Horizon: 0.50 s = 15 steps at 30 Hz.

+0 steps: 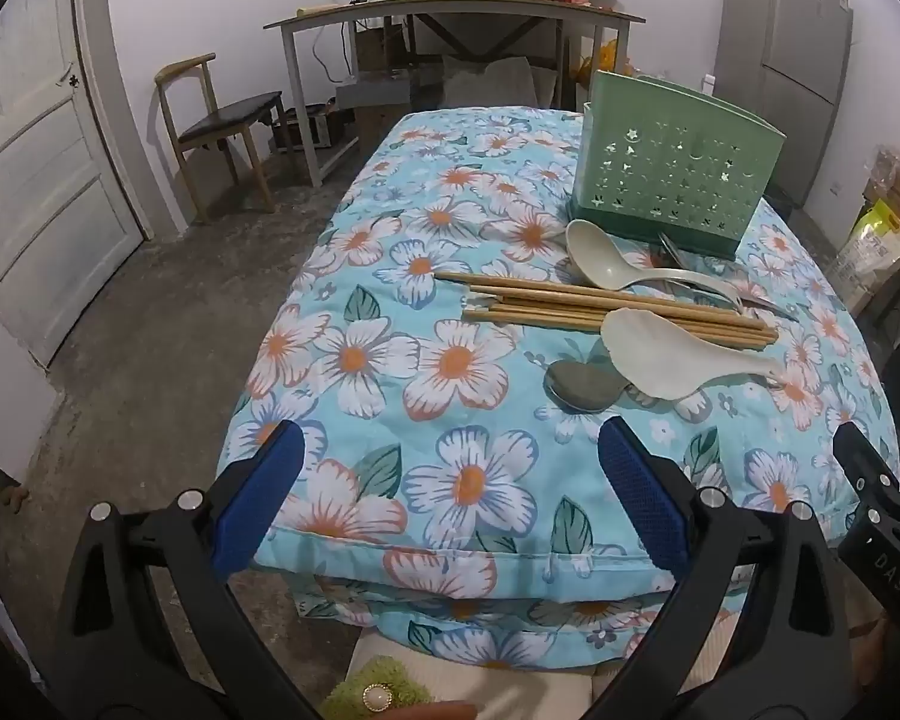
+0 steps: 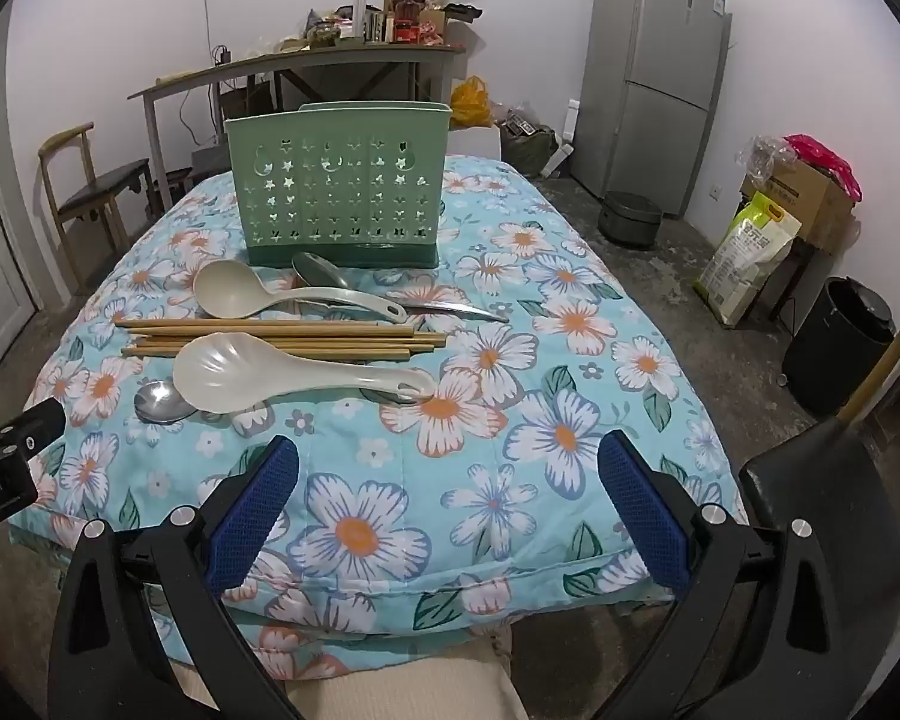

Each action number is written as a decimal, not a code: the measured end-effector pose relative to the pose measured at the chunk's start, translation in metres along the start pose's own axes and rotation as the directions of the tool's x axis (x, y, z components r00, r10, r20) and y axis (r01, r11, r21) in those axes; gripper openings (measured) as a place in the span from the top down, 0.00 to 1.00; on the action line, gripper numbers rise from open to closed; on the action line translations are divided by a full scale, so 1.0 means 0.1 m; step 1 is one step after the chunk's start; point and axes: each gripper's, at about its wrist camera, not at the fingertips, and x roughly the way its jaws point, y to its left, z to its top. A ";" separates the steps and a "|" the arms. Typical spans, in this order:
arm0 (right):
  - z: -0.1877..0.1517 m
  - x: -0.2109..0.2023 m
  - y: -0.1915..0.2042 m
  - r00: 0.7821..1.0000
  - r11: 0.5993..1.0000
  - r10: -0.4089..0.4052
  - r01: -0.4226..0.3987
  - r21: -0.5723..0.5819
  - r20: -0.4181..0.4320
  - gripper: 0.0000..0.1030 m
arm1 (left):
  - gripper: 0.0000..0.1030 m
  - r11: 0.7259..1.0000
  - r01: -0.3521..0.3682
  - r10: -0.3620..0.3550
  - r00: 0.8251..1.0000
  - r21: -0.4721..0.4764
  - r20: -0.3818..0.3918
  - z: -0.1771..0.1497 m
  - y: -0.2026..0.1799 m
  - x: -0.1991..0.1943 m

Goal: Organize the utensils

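No utensil is yet gripped: with both the left gripper (image 1: 450, 498) and right gripper (image 2: 450, 504) held wide apart, the white rice paddle (image 2: 282, 373), mid-frame below the green holder (image 2: 336, 180), probably needs grasping first.

Both cameras look forward and slightly down from the near end of a floral-covered table (image 1: 450, 360), each with its own blue-padded fingers (image 1: 258, 498) (image 2: 252, 510) in the lower frame. The left view sits further left: the green holder (image 1: 678, 168) lies upper right, a door (image 1: 36, 168) at left. The right view centres the holder (image 2: 336, 192), with a fridge (image 2: 654, 78) upper right. Both share the table, the holder, the utensils and the back desk (image 1: 450, 15) (image 2: 294, 63).
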 end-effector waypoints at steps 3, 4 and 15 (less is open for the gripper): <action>0.00 0.00 0.01 1.000 1.000 0.001 -0.001 0.001 0.003 0.06 | 0.08 1.000 -0.001 0.001 1.000 0.000 0.008 0.01 -0.01 -0.01; 0.00 0.00 0.01 1.000 1.000 0.002 -0.002 0.001 0.003 0.06 | 0.08 1.000 -0.002 0.002 1.000 0.004 0.011 0.01 -0.03 -0.01; 0.02 -0.01 0.02 1.000 1.000 -0.003 0.003 -0.004 0.006 0.06 | 0.08 1.000 0.024 -0.024 1.000 0.008 0.012 0.03 -0.03 0.00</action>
